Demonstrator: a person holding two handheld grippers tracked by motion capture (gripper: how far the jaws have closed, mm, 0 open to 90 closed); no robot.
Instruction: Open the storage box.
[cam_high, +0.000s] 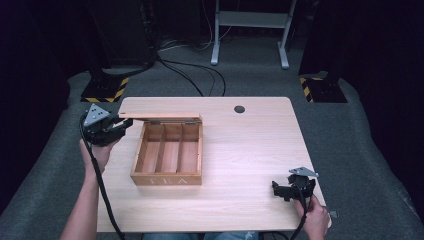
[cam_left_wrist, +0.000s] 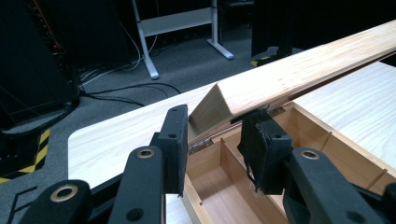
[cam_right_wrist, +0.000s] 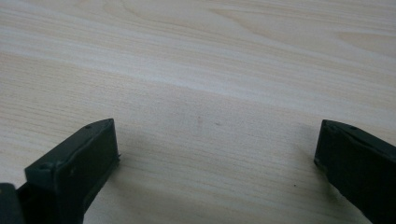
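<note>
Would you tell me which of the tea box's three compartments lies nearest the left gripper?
The leftmost compartment of the tea box, beside the left gripper; the other two lie farther right.

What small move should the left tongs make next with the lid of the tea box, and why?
Probably swing the lid further back on its hinge. The left tongs grip its corner, and it stands only partly raised over the tea box, which has three empty compartments. The right tongs rest open on the table, away from the box, so the left does the work alone.
</note>
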